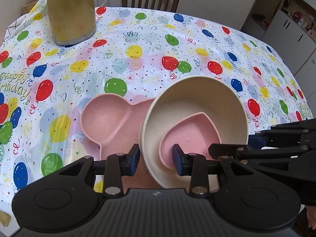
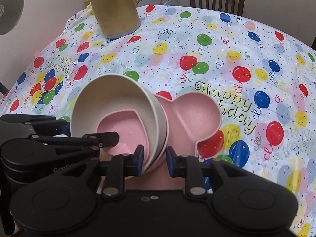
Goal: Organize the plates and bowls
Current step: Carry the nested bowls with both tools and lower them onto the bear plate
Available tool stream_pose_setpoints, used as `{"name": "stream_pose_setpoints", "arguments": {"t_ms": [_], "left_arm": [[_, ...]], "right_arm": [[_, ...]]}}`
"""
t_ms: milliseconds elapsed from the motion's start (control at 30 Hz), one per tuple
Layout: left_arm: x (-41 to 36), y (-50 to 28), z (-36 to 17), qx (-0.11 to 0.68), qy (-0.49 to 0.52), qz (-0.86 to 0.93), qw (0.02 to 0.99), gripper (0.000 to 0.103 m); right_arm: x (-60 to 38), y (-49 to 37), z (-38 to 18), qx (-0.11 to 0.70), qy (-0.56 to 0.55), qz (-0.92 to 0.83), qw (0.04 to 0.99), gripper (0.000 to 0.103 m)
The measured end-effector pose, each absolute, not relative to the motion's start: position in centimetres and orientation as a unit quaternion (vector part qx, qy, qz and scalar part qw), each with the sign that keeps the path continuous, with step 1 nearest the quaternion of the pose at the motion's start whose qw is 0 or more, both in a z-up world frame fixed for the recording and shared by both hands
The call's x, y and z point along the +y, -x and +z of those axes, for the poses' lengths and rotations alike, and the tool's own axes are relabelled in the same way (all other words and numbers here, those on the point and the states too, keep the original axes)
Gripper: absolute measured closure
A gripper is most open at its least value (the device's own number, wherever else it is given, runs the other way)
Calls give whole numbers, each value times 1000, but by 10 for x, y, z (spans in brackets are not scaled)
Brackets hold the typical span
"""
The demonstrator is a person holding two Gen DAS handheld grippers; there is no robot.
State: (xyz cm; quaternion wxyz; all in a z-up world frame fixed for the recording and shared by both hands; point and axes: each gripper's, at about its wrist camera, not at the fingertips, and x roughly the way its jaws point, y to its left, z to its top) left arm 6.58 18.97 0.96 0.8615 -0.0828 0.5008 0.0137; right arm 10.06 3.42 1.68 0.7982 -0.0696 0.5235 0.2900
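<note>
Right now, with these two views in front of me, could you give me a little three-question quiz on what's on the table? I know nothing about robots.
1. True or false: the cream bowl is empty.
2. What stands at the far side of the table? A) a gold jug B) a glass vase C) a stack of cups
3. Fill in: the tablecloth is printed with coloured ___.

Key: 1 false, a pink heart-shaped dish lies inside it. 2 A. 3 balloons.
</note>
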Motion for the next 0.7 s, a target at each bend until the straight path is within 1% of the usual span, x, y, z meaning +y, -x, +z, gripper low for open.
{"name": "stream_pose_setpoints", "arguments": {"t_ms": [467,600,633,700], "left_arm": [[188,-61,12,489,87,23,867,67],[188,-54,16,482,84,33,871,55],[187,-51,18,480,82,35,873,53],[187,-47,21,476,82,37,875,52]], "right_arm": [[30,-94,26,502,69,302,807,71],[26,-87,32,492,66,305,813,65],[25,-85,33,489,66,306,814,65],[22,-81,37,483,65,306,817,61]]}}
